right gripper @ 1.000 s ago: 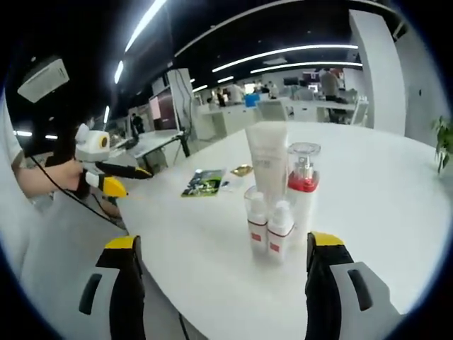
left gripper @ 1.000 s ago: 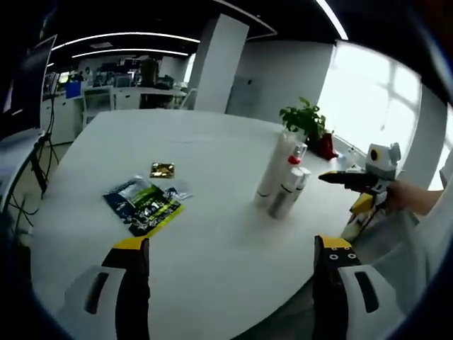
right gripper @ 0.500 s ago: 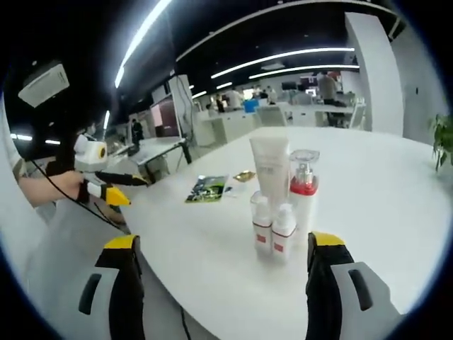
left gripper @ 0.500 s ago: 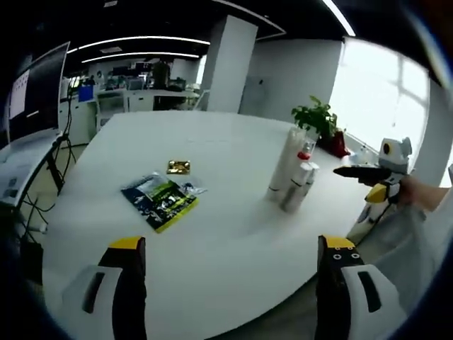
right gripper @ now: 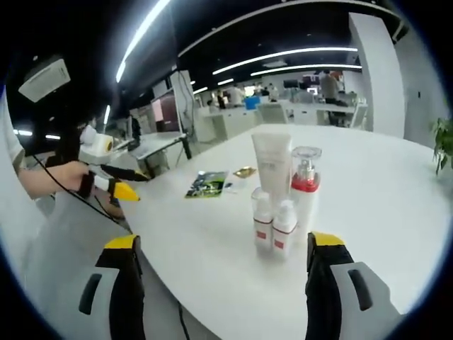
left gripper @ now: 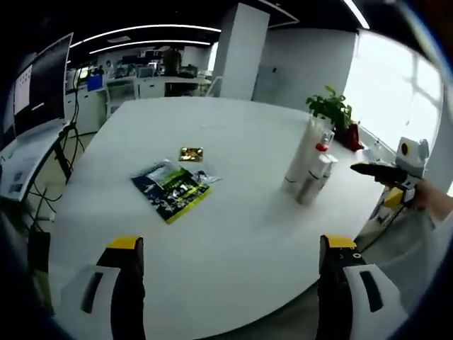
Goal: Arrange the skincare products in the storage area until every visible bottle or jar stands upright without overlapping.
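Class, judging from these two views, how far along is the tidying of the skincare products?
Looks done: the tube, pump bottle and two small bottles stand upright together on the white table. In hand: nothing; the left gripper and right gripper are open. Left: seemingly little; sachets lie apart.

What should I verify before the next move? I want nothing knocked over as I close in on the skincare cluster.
1. White tube upright: ok.
2. Pump bottle with red collar upright: ok.
3. Two small bottles in front upright: ok; whether they touch, cannot tell.
4. Right gripper open and empty: ok.
5. Left gripper open and empty: ok.
6. Sachets lying flat, apart from the cluster: ok.
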